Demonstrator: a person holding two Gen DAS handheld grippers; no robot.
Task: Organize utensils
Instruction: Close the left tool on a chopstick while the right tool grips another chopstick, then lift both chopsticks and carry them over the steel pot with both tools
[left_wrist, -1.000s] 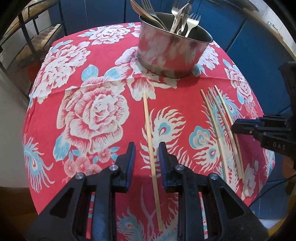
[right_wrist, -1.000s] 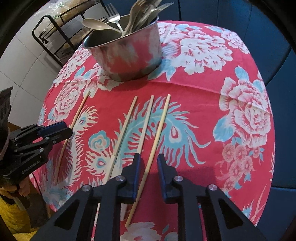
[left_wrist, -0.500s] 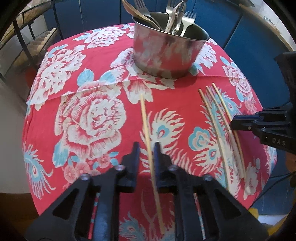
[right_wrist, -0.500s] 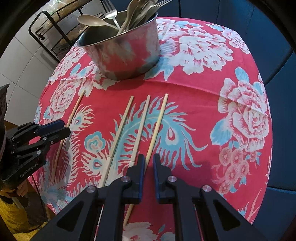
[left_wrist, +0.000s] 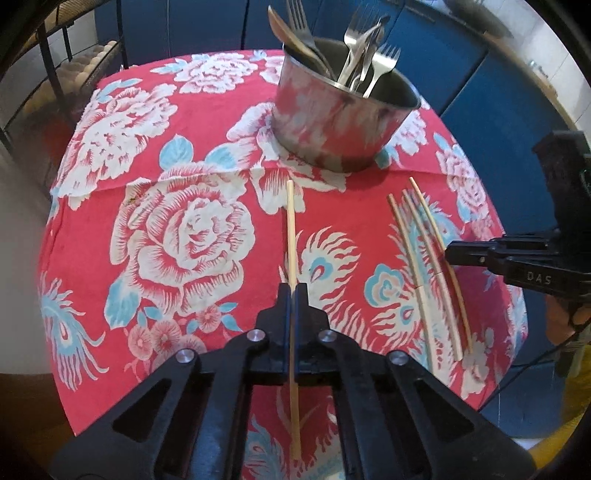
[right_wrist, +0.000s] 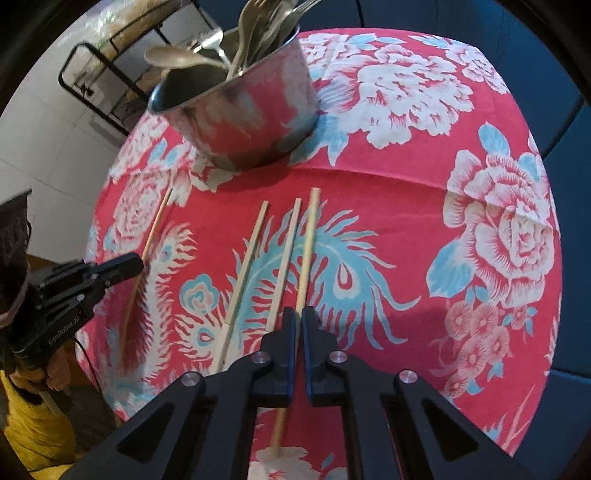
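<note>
In the left wrist view, my left gripper (left_wrist: 293, 290) is shut on a single pale wooden chopstick (left_wrist: 291, 229) that lies lengthwise on the red floral tablecloth (left_wrist: 184, 236). In the right wrist view, my right gripper (right_wrist: 299, 314) is shut on the rightmost chopstick (right_wrist: 308, 243) of a group of three. The other two chopsticks (right_wrist: 255, 254) lie just to its left. A steel pot (left_wrist: 332, 125) holding forks and spoons (left_wrist: 362, 48) stands at the far side of the table. Each gripper also shows at the edge of the other's view: the right gripper (left_wrist: 448, 254) and the left gripper (right_wrist: 138, 264).
The round table drops off close to both grippers, and its cloth hangs over the edge. A black wire rack (right_wrist: 110, 85) stands beyond the table by a white tiled wall. Blue cabinets (left_wrist: 480, 74) run behind the pot. A hand and a yellow sleeve (right_wrist: 33, 424) show at lower left.
Both grippers' jaws have come together from a narrow gap, each onto the chopstick between them. Neither hand has shifted much.
</note>
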